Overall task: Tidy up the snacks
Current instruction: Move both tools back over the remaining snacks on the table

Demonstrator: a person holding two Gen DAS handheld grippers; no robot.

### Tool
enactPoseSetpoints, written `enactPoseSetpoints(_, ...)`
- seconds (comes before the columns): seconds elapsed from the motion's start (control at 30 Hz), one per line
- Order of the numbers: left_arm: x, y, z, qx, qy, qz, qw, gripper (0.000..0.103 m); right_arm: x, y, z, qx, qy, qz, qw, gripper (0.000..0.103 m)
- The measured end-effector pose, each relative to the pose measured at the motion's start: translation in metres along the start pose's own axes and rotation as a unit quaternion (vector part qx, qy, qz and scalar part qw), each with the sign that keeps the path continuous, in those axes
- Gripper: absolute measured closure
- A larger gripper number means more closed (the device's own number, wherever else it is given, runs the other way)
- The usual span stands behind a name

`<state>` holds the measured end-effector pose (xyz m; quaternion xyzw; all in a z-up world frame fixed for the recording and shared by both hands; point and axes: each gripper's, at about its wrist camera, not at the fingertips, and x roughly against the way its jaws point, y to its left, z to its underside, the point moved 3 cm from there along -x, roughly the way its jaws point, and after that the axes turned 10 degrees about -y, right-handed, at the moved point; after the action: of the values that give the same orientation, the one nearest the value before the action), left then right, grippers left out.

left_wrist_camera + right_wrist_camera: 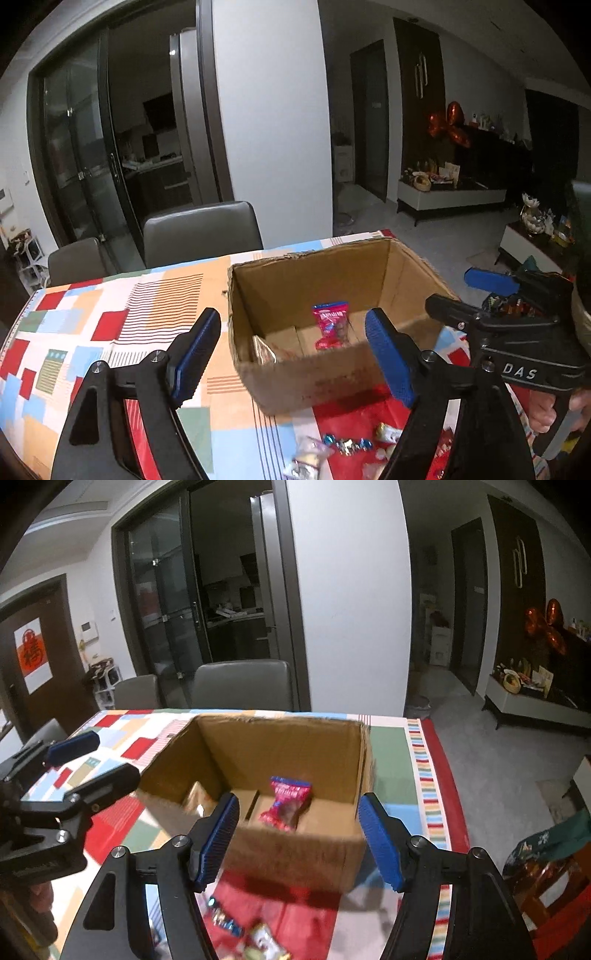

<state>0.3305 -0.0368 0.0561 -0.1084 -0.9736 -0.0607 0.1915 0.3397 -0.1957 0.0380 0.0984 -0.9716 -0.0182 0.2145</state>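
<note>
While one red packet (331,325) already lies on the floor of the box (303,384), long axis running away from the cameras, and a paler packet (263,349) leans in the near-left corner, the loose snacks (345,445) still sit on the tablecloth (122,314) just in front of the box's near wall. They lie low in both wrist views, below and between the fingers, so each gripper would have to tip down and draw back toward the person to reach them. The left gripper (291,358) is spread with nothing between its pads, straddling the box's near-left corner. The right gripper (299,843) is likewise spread and empty, framing the near wall. In the left view the sweets sit toward the right finger; in the right view they sit toward the left finger, so the pile lies between the two hands, neither clearly nearer. No candy's axis is readable through the blur.
</note>
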Motion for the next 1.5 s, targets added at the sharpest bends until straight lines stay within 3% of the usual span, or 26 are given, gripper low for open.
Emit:
enactPoseSetpoints(0.43, 0.074, -0.015, 0.049, 0.002, -0.009, 0.021, 0.9997, 0.022, 0.069, 0.022, 0.049, 0.007, 0.003, -0.026, 1.000, 0.035)
enactPoseSetpoints(0.83, 0.113, -0.012, 0.116, 0.017, 0.018, -0.029, 0.9993, 0.022, 0.094, 0.020, 0.114, -0.004, 0.045, 0.006, 0.999, 0.035)
enactPoseSetpoints(1.27, 0.095, -0.003, 0.182, 0.025, 0.096, -0.029, 0.9947, 0.023, 0.087, 0.023, 0.177, -0.014, 0.121, 0.028, 0.992, 0.035)
enactPoseSetpoints(1.5, 0.072, -0.001, 0.203, 0.042, 0.129, -0.023, 0.9905, 0.034, 0.073, 0.019, 0.197, -0.014, 0.154, 0.042, 0.987, 0.036)
